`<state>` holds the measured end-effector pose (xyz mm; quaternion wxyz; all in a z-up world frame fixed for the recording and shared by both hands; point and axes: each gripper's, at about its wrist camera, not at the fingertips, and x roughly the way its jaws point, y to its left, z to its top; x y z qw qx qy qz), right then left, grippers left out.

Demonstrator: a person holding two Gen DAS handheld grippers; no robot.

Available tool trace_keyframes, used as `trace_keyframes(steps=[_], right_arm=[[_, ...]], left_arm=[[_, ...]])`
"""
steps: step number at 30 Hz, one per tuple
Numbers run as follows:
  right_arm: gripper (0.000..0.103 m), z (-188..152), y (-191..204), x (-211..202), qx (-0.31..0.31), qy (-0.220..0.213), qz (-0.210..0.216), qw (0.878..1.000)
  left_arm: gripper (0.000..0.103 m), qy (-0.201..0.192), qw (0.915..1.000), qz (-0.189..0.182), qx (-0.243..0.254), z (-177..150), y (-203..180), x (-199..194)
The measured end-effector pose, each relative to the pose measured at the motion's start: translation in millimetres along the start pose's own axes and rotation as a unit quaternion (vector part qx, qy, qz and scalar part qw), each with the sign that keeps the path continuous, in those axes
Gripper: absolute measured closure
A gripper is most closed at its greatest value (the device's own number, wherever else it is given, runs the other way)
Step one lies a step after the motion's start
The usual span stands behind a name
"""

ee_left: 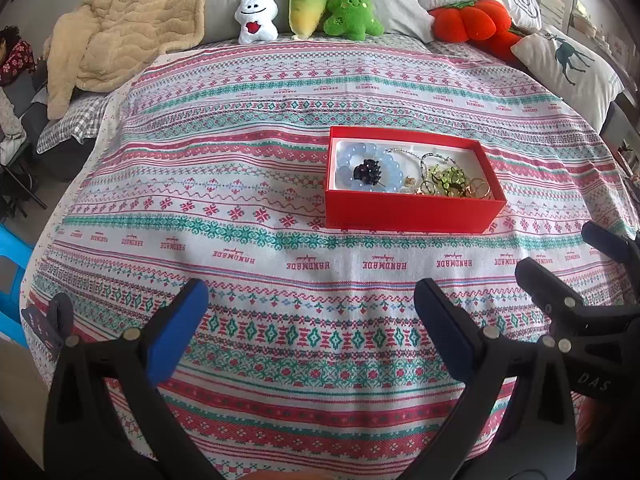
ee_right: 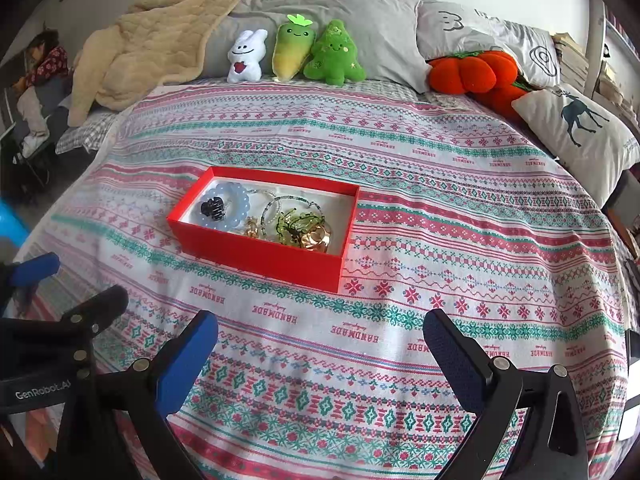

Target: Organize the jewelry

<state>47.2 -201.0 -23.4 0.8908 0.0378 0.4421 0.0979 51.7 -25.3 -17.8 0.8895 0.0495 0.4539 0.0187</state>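
A: How do the two claws stand?
B: The left gripper [ee_left: 310, 316] has its jaws spread wide with nothing between them, above the patterned bedspread [ee_left: 280, 264]. The right gripper [ee_right: 320, 344] is the same: wide apart, holding nothing.

A: And the jewelry?
B: All of it lies in the red box [ee_right: 264, 258] on the bedspread, ahead of both grippers and apart from them. At the box's left end, a pale blue bead bracelet [ee_right: 236, 204] rings a small black hair claw [ee_right: 212, 206]. To the right lies a tangle of green beaded pieces [ee_right: 296, 222] and gold rings [ee_right: 316, 236].

A: Beyond that?
B: Three plush toys [ee_right: 296, 52] in a row against grey pillows.
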Motion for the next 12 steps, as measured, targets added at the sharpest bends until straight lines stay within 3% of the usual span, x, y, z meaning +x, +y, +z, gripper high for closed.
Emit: trace_keyframes(steps=[12], right_arm=[[0.000, -0.7, -0.6, -0.2, 0.001, -0.001, -0.002, 1.000]], left_arm=[[0.001, 0.001, 1.0000, -0.001, 0.000, -0.2, -1.0, 0.5]])
